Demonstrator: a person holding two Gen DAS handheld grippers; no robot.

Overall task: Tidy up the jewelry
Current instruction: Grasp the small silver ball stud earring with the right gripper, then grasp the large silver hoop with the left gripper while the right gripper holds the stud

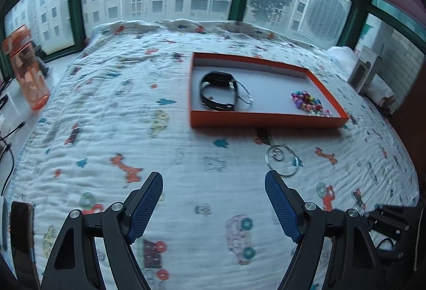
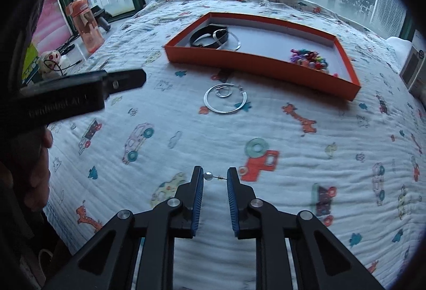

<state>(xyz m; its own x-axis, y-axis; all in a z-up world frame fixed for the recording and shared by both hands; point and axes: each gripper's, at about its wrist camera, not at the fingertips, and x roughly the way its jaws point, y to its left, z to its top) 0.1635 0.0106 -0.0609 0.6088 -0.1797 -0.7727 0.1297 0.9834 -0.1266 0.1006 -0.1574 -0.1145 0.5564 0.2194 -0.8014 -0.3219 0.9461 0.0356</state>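
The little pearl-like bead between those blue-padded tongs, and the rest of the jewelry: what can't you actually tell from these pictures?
- Small pearl bead on thin wire, right wrist view: the right gripper fingers hide both ends, so contact is unclear.
- Black strap band in the orange cardboard tray: both views blurred; watch or bracelet unclear.
- Colourful bead pile: too small to count.
- Silver hoops on the blanket: whether joined is unclear.
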